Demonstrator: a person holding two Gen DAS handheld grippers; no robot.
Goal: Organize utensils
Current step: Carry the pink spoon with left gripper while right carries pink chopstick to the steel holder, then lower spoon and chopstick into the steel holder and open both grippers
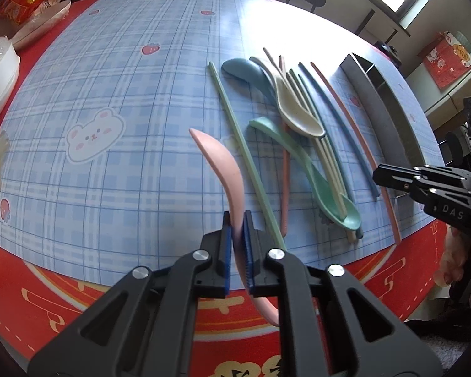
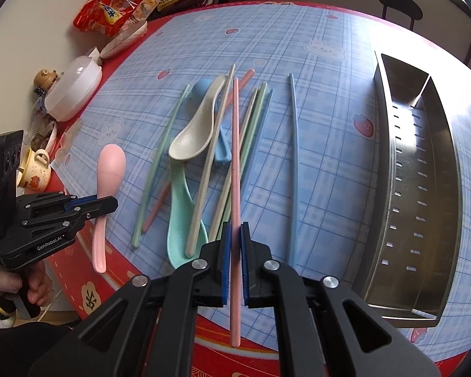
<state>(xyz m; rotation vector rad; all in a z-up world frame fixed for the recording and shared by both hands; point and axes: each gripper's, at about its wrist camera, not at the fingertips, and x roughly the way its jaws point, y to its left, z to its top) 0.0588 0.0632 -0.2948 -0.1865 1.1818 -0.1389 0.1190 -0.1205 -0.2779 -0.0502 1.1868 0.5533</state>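
Observation:
My left gripper [image 1: 237, 229] is shut on the handle of a pink spoon [image 1: 223, 169], whose bowl points away over the blue checked mat [image 1: 110, 94]. The right wrist view shows that spoon [image 2: 111, 166] left of the pile. My right gripper [image 2: 235, 235] is shut on a pink chopstick [image 2: 235, 157] that runs out over the pile. The pile holds a cream spoon [image 2: 194, 135], a green spoon [image 2: 179, 220], a blue spoon [image 2: 204, 89] and several chopsticks. A steel organizer tray [image 2: 424, 188] lies to the right, with no utensils showing inside.
A blue chopstick [image 2: 293, 157] lies alone between pile and tray. Snack bags [image 2: 110, 9], a white lidded container [image 2: 73, 91] and a small patterned cup [image 2: 36, 166] crowd the table's left edge. A red cloth [image 2: 88, 282] borders the mat. A dark stool [image 2: 398, 3] stands beyond the table.

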